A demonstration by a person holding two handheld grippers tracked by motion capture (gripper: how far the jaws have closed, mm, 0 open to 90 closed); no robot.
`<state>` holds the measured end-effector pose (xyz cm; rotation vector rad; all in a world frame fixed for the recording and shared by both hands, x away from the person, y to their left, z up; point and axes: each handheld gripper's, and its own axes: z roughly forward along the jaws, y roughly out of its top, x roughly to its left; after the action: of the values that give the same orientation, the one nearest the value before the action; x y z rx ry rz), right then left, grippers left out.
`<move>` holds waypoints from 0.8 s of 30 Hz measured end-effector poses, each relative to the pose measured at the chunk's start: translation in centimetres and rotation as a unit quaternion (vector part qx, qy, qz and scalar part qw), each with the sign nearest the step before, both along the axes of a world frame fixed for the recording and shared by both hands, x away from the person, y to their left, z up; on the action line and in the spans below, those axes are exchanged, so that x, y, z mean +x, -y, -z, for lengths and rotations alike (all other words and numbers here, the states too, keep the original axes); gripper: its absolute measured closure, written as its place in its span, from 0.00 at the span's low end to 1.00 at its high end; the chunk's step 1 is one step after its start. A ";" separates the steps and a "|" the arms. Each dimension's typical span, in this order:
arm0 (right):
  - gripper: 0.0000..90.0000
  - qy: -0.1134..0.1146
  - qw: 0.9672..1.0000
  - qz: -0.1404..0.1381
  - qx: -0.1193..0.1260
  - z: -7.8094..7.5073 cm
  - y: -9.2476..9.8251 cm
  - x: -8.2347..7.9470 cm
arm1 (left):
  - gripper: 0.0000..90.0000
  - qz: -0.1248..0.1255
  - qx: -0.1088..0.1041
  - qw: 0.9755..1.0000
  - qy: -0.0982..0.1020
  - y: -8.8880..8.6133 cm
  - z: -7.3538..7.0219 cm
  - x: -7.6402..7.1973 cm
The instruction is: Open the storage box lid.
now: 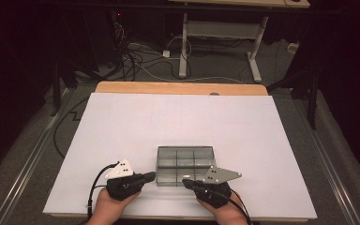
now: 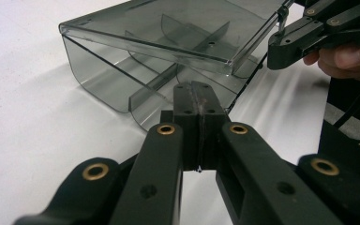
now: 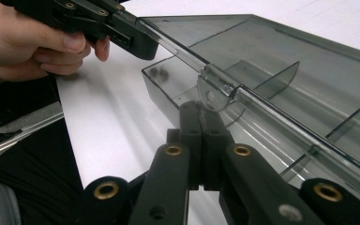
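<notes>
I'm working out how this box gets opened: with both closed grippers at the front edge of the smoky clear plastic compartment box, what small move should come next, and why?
Probably lift the lid a little further with both tips together. The smoky clear plastic compartment box has its hinged lid already raised off the base, and the shut left gripper and shut right gripper sit at its two front corners, so an even upward push should keep it from twisting.

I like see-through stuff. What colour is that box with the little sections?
Smoky grey and see-through, the box shows best in the left gripper view.
</notes>
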<state>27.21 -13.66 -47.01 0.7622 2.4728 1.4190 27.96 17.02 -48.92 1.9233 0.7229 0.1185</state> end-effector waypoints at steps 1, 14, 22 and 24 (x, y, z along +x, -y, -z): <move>1.00 0.000 1.000 0.000 0.000 0.0 0.0 0.0 | 0.97 0.000 -0.001 1.000 0.000 0.0 0.0 0.0; 1.00 0.012 1.000 0.003 0.005 -0.8 0.0 0.0 | 0.97 0.001 -0.003 1.000 0.010 0.7 -0.3 0.2; 1.00 0.017 1.000 0.002 0.004 -0.9 0.0 0.0 | 0.97 0.002 -0.013 1.000 0.016 1.2 -0.7 0.6; 1.00 0.019 1.000 0.005 0.005 -1.0 0.1 0.0 | 0.97 0.002 -0.016 1.000 0.016 1.4 -0.8 0.8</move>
<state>27.18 -13.71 -46.03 0.7410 2.4334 1.4290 28.72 15.65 -48.10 1.8882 0.6956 0.1355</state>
